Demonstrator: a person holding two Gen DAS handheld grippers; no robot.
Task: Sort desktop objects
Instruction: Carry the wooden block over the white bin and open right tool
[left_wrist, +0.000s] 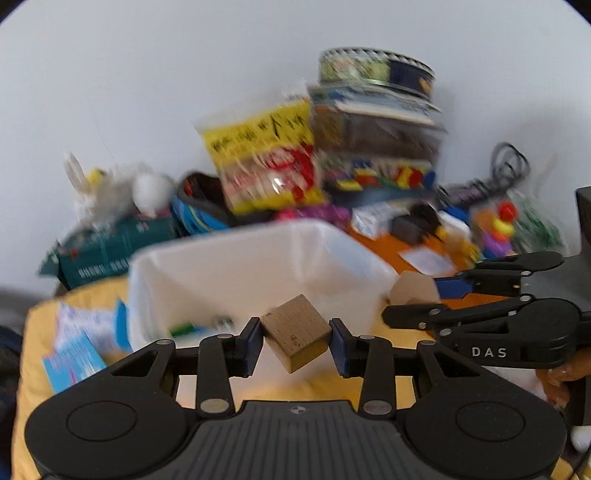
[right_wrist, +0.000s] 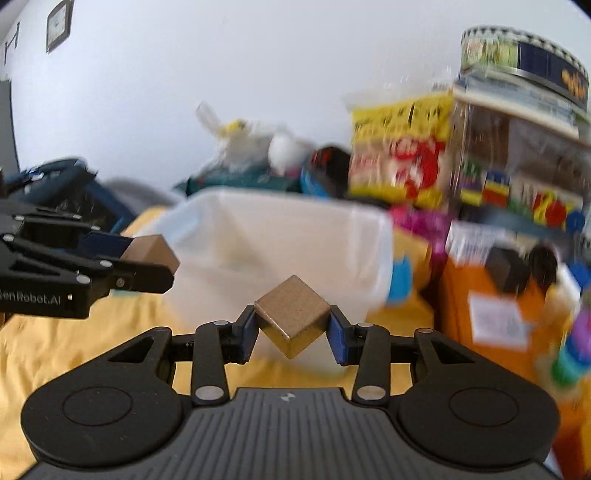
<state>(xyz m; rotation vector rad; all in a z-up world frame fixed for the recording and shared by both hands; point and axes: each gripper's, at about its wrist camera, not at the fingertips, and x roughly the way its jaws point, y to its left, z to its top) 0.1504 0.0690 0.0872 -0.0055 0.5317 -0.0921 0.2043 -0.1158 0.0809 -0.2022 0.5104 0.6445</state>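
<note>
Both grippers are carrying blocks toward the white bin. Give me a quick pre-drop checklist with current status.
1. Left gripper shut on its wooden block: ok.
2. Right gripper shut on its own wooden cube: ok.
3. Grip security: both held corner-down, tilted; cannot tell.
4. White bin open, with room: ok.
5. Left block above the bin opening: cannot tell.
6. Grippers apart from each other: ok.

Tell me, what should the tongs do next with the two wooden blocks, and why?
Probably carry both a little forward over the white bin and let go. The left tongs pinch a wooden block, the right tongs pinch another block, and both hang just short of the bin's near rim.
</note>
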